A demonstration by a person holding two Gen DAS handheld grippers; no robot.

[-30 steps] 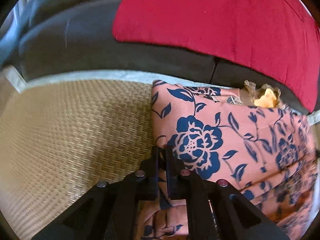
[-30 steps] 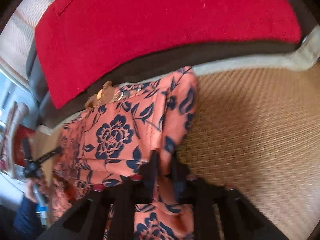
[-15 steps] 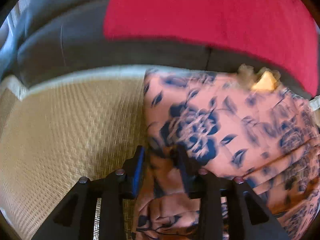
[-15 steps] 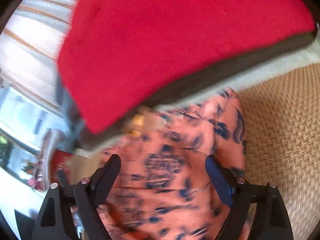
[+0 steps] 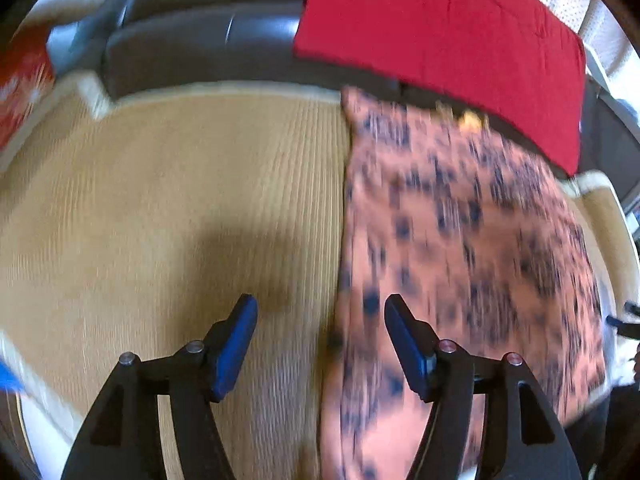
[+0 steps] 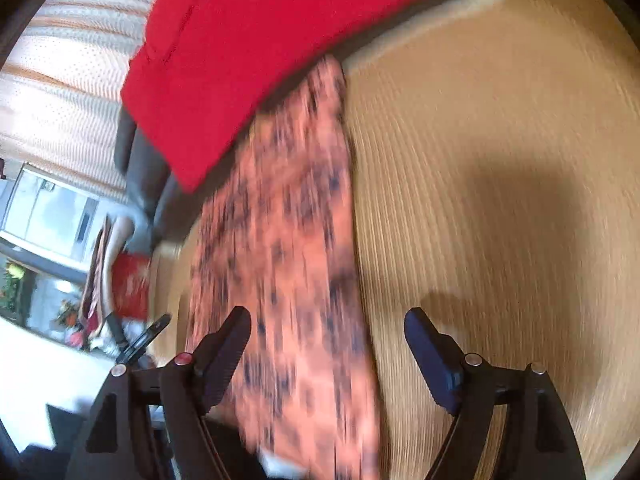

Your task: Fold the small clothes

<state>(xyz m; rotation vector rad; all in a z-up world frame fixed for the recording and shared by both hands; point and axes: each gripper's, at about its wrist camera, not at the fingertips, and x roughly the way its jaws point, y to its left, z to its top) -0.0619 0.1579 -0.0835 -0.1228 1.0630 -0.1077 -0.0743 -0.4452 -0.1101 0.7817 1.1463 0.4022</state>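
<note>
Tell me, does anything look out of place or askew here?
Nothing clearly stands out. The floral cloth lies flat on the woven mat, its far end near the red cushion. Both hand-held grippers are open. Blur hides small wrinkles.

Motion blur smears both my views, so the print on the floral garment (image 5: 460, 240) is just dark smudges. Its near end runs off the bottom edge, and the red cushion (image 6: 248, 52) behind the garment hides its far edge in the right view.
</note>
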